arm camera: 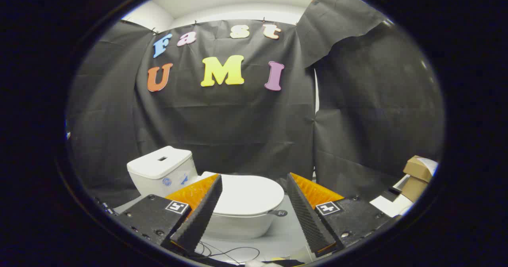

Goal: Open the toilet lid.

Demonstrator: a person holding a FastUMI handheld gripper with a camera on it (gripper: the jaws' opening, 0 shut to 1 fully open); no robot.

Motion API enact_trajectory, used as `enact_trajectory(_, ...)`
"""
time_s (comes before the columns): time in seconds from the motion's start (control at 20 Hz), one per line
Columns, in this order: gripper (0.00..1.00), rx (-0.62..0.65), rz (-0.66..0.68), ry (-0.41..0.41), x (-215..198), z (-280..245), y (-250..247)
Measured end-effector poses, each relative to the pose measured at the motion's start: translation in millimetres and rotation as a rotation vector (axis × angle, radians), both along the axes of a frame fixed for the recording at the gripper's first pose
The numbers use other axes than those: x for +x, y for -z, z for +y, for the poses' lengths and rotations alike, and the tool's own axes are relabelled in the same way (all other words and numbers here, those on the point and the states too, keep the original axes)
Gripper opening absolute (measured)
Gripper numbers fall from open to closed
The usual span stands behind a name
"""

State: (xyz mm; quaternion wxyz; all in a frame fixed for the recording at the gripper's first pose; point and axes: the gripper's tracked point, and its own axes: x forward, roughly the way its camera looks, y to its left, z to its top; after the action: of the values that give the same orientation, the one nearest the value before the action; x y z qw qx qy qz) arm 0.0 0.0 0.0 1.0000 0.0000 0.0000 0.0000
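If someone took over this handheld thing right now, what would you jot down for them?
Claw: open, fingers spread wide, holding nothing, touching nothing.
Toilet: just ahead, seen between the fingers, on a pale floor; tank sits behind and to one side.
Toilet lid: down flat, closed. A small dark tab sticks out at its front edge.
Done: nothing yet beyond lining up.
Left: move in, catch the lid's front edge, probably at the tab, and swing it up.

You've got a pale floor [283, 235] carrying the toilet [238, 211], thin cables [234, 253] just in front of it.
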Motion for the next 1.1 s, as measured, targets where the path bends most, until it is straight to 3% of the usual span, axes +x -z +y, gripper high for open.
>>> enact_trajectory(0.75,1.0,0.022,0.006,-0.01,7,1,-3)
enact_trajectory(1.1,1.0,0.019,0.014,-0.033,40,-8,-12)
